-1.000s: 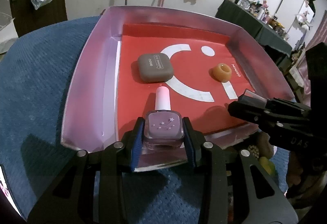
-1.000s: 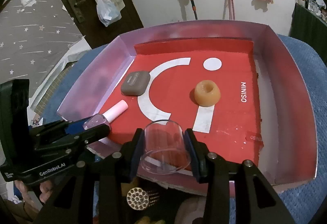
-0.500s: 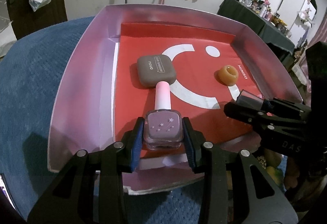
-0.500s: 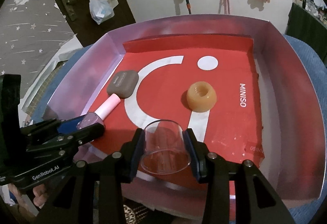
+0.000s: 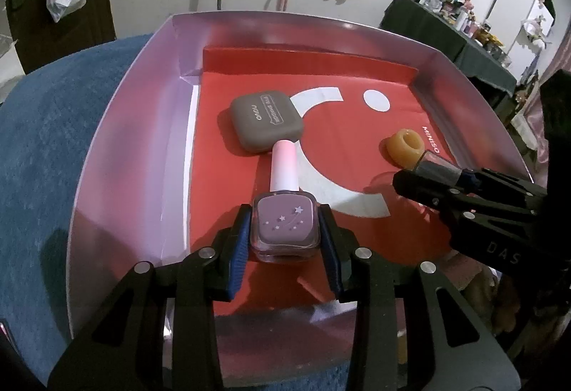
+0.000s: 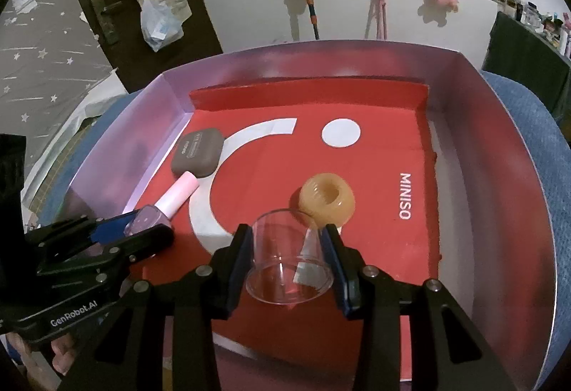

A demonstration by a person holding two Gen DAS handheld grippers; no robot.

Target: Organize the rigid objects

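The nail polish bottle is lying along the left gripper's line, long axis pointing away from the camera, pink cap leading and aimed at the grey case. The cap's tip looks like it's right up against the case's near edge, maybe touching, hard to say. The left gripper's blue pads are pinching the square purple body from both sides, jaws drawn in close, hovering low over the red floor of the tray.

Over on the other side, the right gripper is clamped on a clear cup, lying tilted with its open mouth toward the camera. The jaws sit a bit wider than the left ones, pads pressed on the cup's walls. The amber ring sits just beyond the cup on the tray floor.

Compared to a second ago, both grippers have moved forward over the near wall and further into the tray. The bottle's cap was well short of the grey case then, and the cup was out over the near rim. Grips haven't changed.
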